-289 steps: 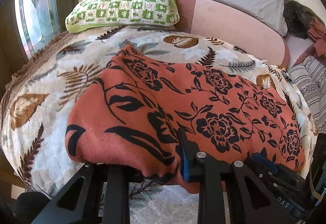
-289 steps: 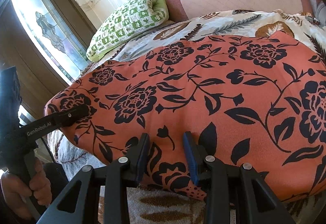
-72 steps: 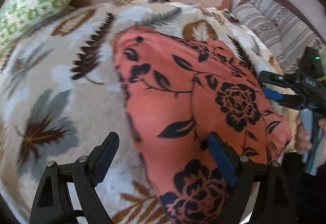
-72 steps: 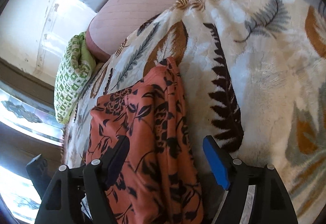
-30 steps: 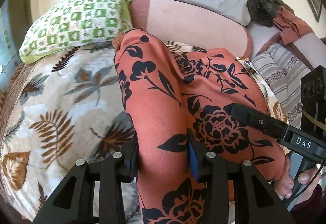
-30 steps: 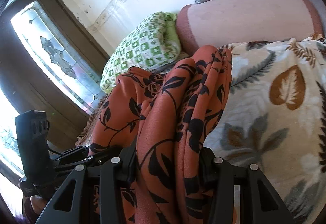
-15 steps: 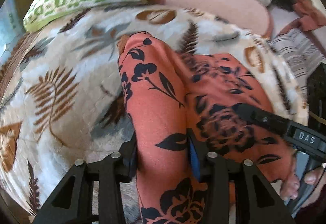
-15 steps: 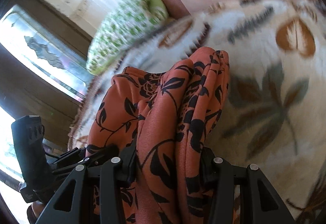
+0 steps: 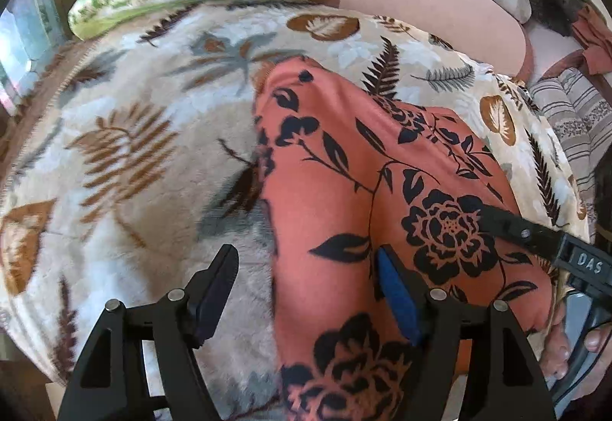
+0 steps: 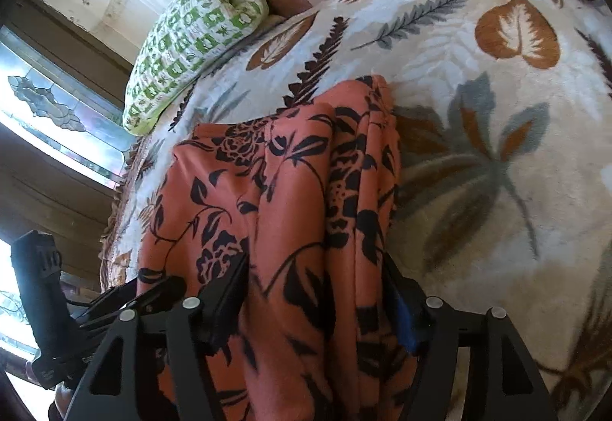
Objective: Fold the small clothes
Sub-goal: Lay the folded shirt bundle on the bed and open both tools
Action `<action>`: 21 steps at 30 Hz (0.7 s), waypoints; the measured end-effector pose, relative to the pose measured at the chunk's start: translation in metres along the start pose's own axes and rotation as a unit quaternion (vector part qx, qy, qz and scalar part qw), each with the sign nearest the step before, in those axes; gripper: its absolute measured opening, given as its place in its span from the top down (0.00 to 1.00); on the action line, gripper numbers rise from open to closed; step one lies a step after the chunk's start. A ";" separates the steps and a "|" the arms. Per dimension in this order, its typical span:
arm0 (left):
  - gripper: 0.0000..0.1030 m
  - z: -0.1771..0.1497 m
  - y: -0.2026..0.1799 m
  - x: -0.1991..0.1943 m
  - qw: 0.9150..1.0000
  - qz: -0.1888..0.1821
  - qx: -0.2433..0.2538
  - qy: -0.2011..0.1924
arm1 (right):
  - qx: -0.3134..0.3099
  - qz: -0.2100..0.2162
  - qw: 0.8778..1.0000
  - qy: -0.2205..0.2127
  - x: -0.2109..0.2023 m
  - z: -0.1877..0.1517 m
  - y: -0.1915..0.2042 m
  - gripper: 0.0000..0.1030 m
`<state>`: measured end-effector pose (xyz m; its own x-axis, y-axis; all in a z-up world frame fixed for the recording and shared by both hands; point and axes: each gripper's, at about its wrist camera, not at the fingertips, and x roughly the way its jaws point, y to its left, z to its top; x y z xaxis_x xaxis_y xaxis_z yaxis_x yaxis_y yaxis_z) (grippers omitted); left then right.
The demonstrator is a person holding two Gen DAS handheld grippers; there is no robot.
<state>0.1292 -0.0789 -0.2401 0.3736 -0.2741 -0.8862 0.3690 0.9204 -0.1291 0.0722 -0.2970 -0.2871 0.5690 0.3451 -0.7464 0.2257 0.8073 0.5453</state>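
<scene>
The orange floral garment (image 9: 344, 191) lies folded on the leaf-print blanket (image 9: 134, 153). Left gripper (image 9: 306, 291) and right gripper (image 10: 317, 302) (both jaws opening) straddle its near edge, gripping nothing.

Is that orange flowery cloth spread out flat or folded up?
Folded. The orange cloth lies doubled on the leaf blanket, and its stacked layered edges show in the right wrist view.

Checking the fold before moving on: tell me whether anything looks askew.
The orange floral garment is bunched into loose ridges on the leaf-print blanket, not lying flat; its right side shows stacked, uneven layers.
</scene>
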 end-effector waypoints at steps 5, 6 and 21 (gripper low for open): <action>0.27 -0.005 0.000 -0.044 0.998 0.035 0.006 -0.047 | -0.030 -0.029 0.998 -0.049 -0.039 0.001 0.015 0.33; 0.26 -0.005 0.000 -0.055 0.997 0.039 0.007 -0.061 | -0.039 -0.036 0.997 -0.064 -0.051 0.001 0.019 0.33; 0.17 -0.024 0.003 -0.180 0.966 0.141 -0.005 -0.215 | -0.129 -0.030 0.969 -0.211 -0.164 -0.023 0.094 0.28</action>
<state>0.0425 -0.0203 -0.0920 0.7785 -0.1005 -0.6196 0.1936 0.9774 0.0847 -0.0183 -0.2671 -0.1219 0.8457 0.1119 -0.5218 0.0938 0.9313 0.3518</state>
